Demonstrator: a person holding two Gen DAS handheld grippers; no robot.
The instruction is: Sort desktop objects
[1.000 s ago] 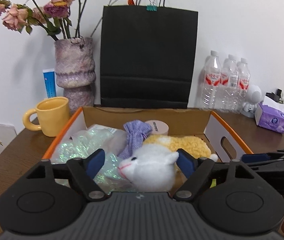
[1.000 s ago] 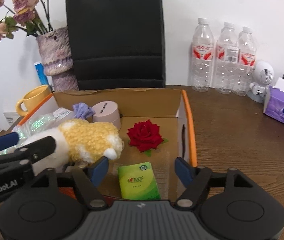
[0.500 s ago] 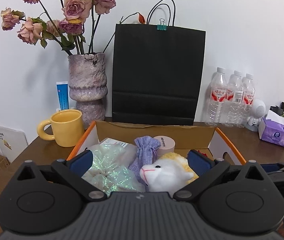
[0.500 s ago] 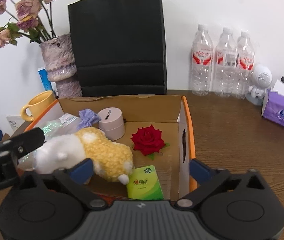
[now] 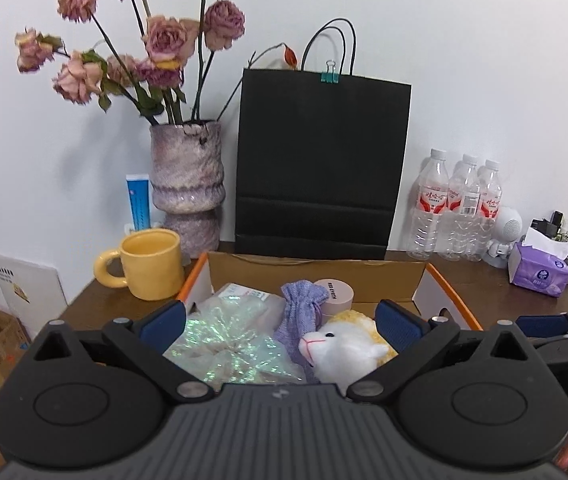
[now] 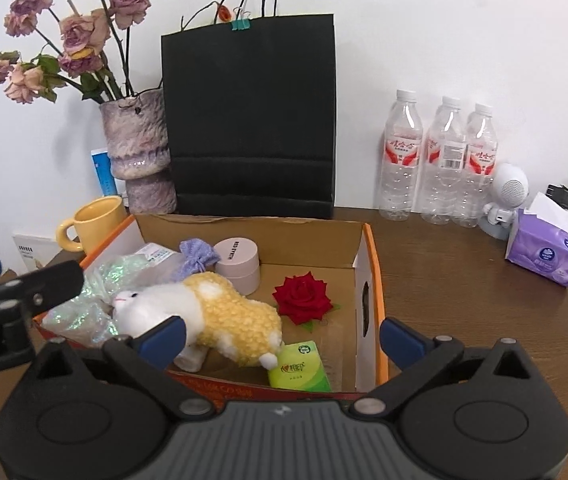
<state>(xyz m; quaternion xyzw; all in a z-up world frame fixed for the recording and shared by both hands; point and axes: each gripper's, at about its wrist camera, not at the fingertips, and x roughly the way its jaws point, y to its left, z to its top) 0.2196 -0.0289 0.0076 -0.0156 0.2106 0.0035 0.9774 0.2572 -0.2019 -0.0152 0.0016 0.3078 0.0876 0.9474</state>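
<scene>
Left wrist view: the left gripper [image 5: 280, 320] is held with fingers spread wide, empty, above the cardboard box [image 5: 315, 266]; the plush sheep [image 5: 343, 346] is seen at 5 o'clock inside, possibly resting on the iridescent bag [image 5: 228, 344].

Right wrist view: the right gripper [image 6: 280, 338] is likewise spread and empty; the sheep [image 6: 208, 314] lies in the box, the red rose [image 6: 303, 293] at its 3 o'clock, the green packet [image 6: 299, 372] at 5 o'clock.

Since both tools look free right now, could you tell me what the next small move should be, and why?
Probably swing the right tool toward the purple tissue pack on the desk. Both tools stand open and empty, the plush sheep already lies in the cardboard box, and the pack sits loose outside it on that side.
</scene>
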